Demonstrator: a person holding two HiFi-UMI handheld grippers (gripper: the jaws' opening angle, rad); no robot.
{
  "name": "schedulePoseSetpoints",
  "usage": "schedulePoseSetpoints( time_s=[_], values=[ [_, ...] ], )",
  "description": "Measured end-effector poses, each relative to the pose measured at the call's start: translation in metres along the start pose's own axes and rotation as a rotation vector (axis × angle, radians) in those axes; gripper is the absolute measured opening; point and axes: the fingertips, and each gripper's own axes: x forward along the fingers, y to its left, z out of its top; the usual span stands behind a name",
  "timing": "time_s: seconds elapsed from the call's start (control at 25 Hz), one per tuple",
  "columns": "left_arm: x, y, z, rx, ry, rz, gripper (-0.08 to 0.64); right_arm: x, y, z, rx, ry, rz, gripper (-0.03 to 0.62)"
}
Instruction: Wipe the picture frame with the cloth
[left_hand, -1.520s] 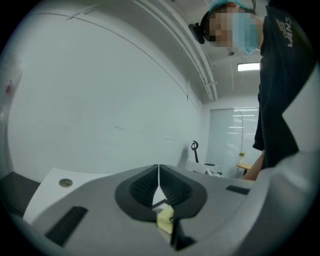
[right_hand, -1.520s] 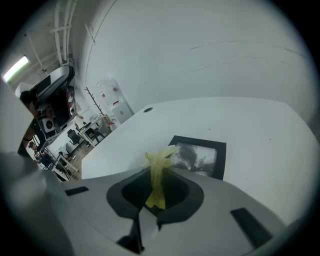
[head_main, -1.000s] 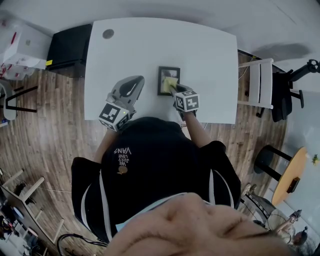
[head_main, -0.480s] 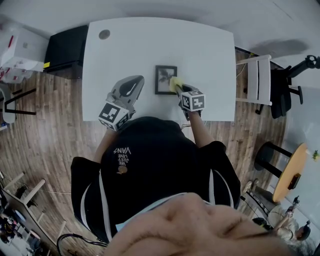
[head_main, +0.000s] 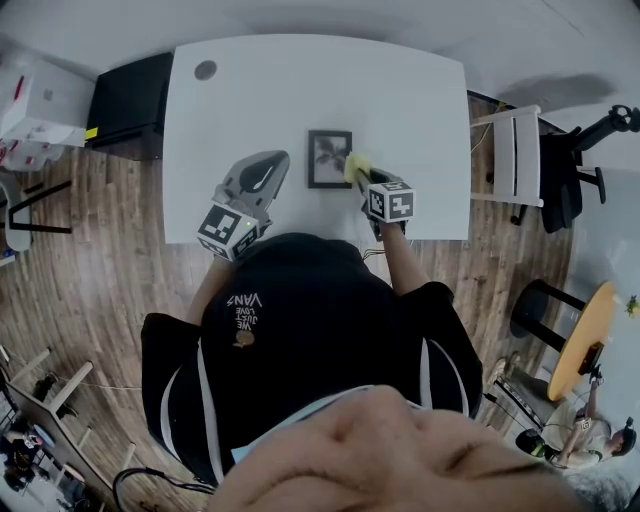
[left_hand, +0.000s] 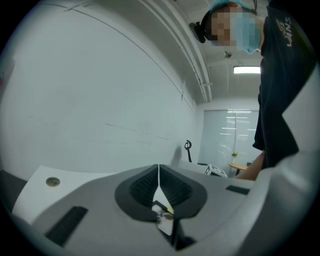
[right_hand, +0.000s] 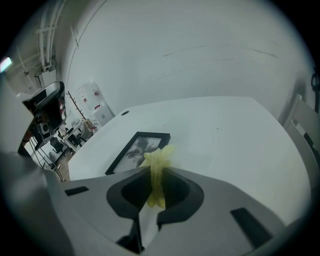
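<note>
A black picture frame (head_main: 329, 158) with a plant print lies flat on the white table (head_main: 260, 100); the right gripper view shows the frame (right_hand: 135, 151) ahead and to the left. My right gripper (head_main: 358, 170) is shut on a yellow cloth (head_main: 356, 165), which sits just past the frame's right edge. In the right gripper view the cloth (right_hand: 157, 170) is bunched between the jaws of the gripper (right_hand: 156, 181). My left gripper (head_main: 262, 172) hovers left of the frame, shut and empty. Its jaws meet in a thin line in the left gripper view (left_hand: 159, 186).
A round grommet (head_main: 205, 70) marks the table's far left corner. A white chair (head_main: 520, 165) stands at the table's right side, with a black office chair (head_main: 575, 160) beyond it. A black cabinet (head_main: 125, 95) sits to the left.
My right gripper has drawn the yellow cloth from the frame's glass rightward, off past the frame's right edge. The left gripper has stayed in place.
</note>
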Motion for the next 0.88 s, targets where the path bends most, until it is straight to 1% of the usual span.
schedulePoseSetpoints(
  time_s=[0.16, 0.36, 0.6, 0.88],
  values=[
    [0.0, 0.0, -0.001, 0.001, 0.003, -0.009, 0.016, 0.0, 0.002, 0.002, 0.005, -0.007, -0.001, 0.043],
    [-0.004, 0.006, 0.0, -0.008, 0.003, -0.003, 0.017, 0.0, 0.012, 0.012, 0.02, -0.039, 0.014, 0.044],
    [-0.01, 0.008, -0.001, -0.003, 0.002, -0.002, 0.017, 0.002, 0.033, 0.02, 0.024, -0.061, 0.053, 0.044],
    [-0.02, 0.016, 0.0, -0.009, 0.002, 0.012, 0.017, 0.009, 0.06, 0.026, 0.01, -0.064, 0.1, 0.044]
  ],
)
